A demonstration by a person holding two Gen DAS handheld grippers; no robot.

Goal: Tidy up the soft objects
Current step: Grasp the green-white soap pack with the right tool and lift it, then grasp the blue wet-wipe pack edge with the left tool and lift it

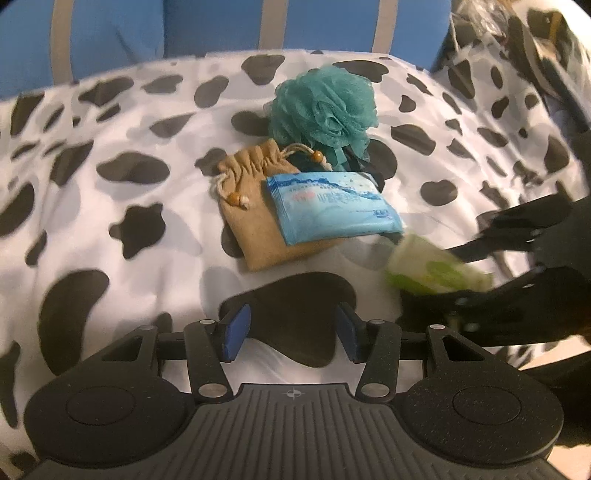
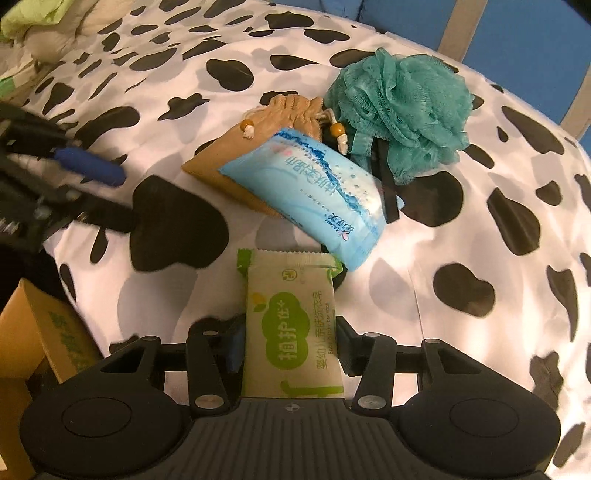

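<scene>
On the cow-patterned cloth [image 1: 110, 221], a teal mesh bath pouf [image 1: 325, 107] rests behind a tan drawstring pouch [image 1: 251, 206]. A light blue tissue pack [image 1: 332, 210] lies across the pouch's right side. My right gripper [image 2: 291, 343] is shut on a green and beige packet [image 2: 291, 325], holding it just above the cloth in front of the blue pack [image 2: 314, 199]. The left wrist view shows this packet [image 1: 436, 269] at the right, blurred. My left gripper [image 1: 291, 336] hovers open over a black patch in front of the pile, with nothing between its blue pads [image 1: 236, 332].
A cardboard box [image 2: 44, 332] stands off the cloth's edge at the lower left of the right wrist view. Pale green and white bedding [image 2: 33, 18] lies at its top left. A blue surface with grey stripes [image 1: 184, 26] runs behind the cloth.
</scene>
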